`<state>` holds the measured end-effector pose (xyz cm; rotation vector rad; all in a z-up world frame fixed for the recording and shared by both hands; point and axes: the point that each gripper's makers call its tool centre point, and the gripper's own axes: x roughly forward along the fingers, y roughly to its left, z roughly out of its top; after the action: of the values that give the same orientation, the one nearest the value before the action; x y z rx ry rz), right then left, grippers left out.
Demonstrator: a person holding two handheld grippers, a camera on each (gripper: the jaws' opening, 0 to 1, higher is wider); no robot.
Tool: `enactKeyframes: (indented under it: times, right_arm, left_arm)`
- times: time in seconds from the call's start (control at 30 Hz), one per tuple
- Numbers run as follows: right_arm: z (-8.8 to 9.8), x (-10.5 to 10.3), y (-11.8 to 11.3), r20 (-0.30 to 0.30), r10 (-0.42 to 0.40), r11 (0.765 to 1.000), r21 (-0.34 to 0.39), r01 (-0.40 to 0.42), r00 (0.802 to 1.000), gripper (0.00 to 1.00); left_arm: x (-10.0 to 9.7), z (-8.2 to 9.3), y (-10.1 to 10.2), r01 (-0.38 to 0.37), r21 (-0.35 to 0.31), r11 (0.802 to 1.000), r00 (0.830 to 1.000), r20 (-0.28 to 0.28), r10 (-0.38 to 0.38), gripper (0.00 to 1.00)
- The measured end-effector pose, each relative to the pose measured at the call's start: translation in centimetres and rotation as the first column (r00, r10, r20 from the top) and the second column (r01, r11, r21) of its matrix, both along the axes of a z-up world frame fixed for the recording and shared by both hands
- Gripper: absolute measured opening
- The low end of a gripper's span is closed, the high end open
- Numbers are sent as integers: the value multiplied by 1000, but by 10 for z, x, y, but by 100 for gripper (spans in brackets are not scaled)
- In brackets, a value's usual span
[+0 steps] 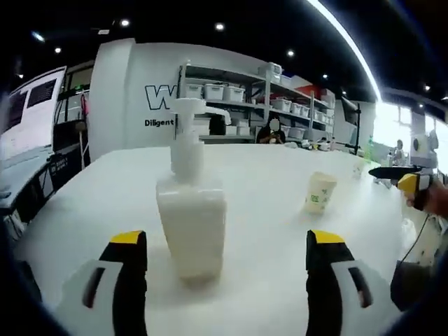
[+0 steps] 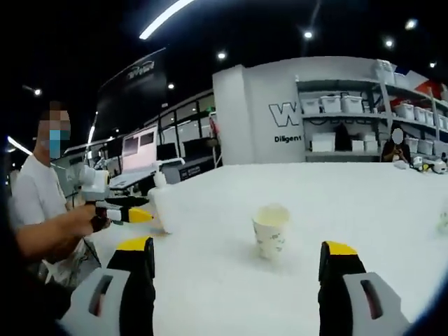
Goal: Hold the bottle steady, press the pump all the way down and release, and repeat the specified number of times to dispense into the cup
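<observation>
Left gripper (image 1: 227, 262) sits at the bottom of the left gripper view with its jaws spread wide, nothing between them, and the pump bottle (image 1: 190, 210) stands upright just past them, center-left on the white table (image 1: 266, 210). The paper cup (image 1: 320, 192) is further back, right of center. In the right gripper view the right gripper (image 2: 241, 273) is released too, cup dead ahead mid-frame. Shelves (image 1: 245, 105) fill the back wall.
</observation>
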<state>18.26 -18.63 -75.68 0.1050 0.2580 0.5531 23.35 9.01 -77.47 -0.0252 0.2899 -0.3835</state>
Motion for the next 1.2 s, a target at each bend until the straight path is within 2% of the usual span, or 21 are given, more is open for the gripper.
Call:
enactKeyframes:
  times: [0.07, 0.13, 0.27, 0.33, 0.47, 0.63, 0.8, 1.0, 1.2]
  right_arm:
    - [0, -5, -4, -5, -15, 1000, 6, 15, 1000, 99]
    - [2, -10, -8, -23, -42, 998, 36, 43, 999, 99]
    - [8, -17, -10, -29, -61, 996, 68, 63, 998, 99]
    - [10, -19, -7, -25, -57, 997, 58, 59, 998, 99]
    - [11, -19, -6, -10, -59, 998, -30, 58, 998, 99]
    - [13, -23, 3, -13, -34, 996, -82, 32, 999, 99]
    - [7, -32, 1, -23, -26, 992, -121, 23, 999, 99]
    - [11, -34, -9, -18, -59, 995, -79, 58, 998, 99]
    - [13, -30, -4, -9, -56, 994, -97, 55, 998, 99]
  left_arm:
    - [-8, 12, -2, 32, -47, 998, 999, 22, -31, 97]
    - [-17, 15, 4, 33, -45, 998, 999, 14, -32, 96]
    - [-39, 20, 10, 50, -19, 999, 998, 44, -49, 97]
    - [-47, 20, 11, 64, -9, 998, 997, 46, -64, 97]
    - [-66, 16, 12, 66, 14, 998, 998, 17, -66, 99]
    - [-71, 10, 18, 57, 39, 998, 998, 8, -57, 99]
    - [-73, 13, 24, 25, 1, 1000, 999, 21, -25, 99]
    - [-77, 16, 21, 38, 11, 999, 998, 42, -39, 99]
    - [-80, 12, 20, 47, 10, 999, 998, 31, -47, 99]
